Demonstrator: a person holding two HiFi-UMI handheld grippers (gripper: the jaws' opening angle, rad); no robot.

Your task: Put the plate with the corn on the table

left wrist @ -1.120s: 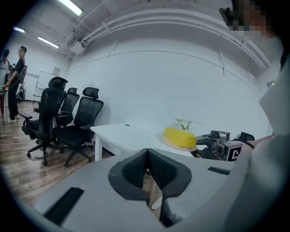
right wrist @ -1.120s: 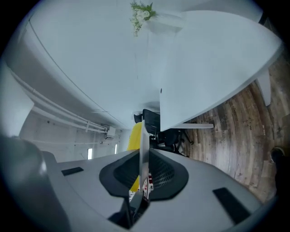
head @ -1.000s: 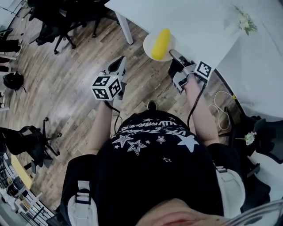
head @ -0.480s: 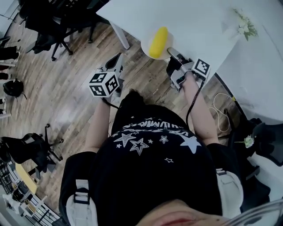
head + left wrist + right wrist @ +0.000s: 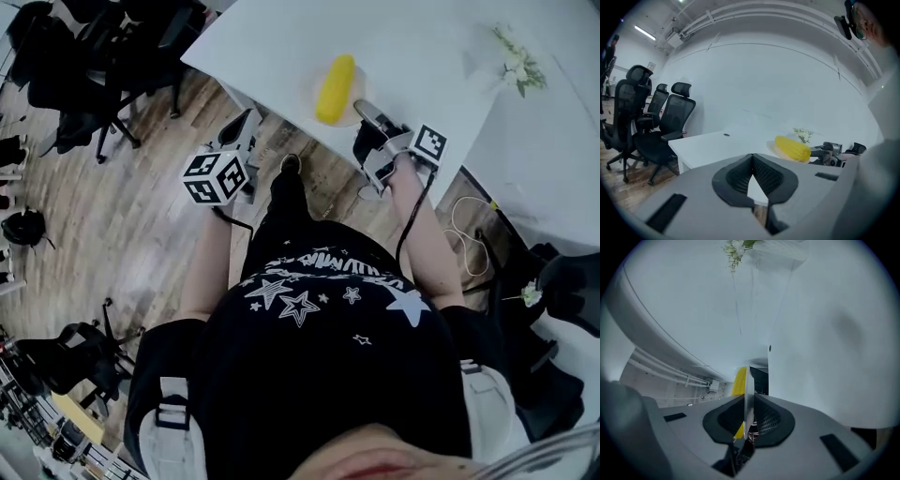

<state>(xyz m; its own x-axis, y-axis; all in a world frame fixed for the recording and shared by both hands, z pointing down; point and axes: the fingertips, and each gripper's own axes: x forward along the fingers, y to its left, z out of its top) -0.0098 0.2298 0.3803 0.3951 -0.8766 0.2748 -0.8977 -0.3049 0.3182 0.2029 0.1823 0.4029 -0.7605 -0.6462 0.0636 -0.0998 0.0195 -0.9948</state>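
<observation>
Holding the plate (image 5: pixel 352 97) by its rim in the right gripper (image 5: pixel 362 110), jaws almost together on the thin edge. Carrying the corn (image 5: pixel 335 88) on it, just inside the near edge of the table (image 5: pixel 422 56). Holding the left gripper (image 5: pixel 246 127) outside that table edge, pads together, with nothing between.

Right tool (image 5: pixel 362 109) grips plate (image 5: pixel 359 92) with corn (image 5: pixel 336 89) at the table (image 5: pixel 422 56).
</observation>
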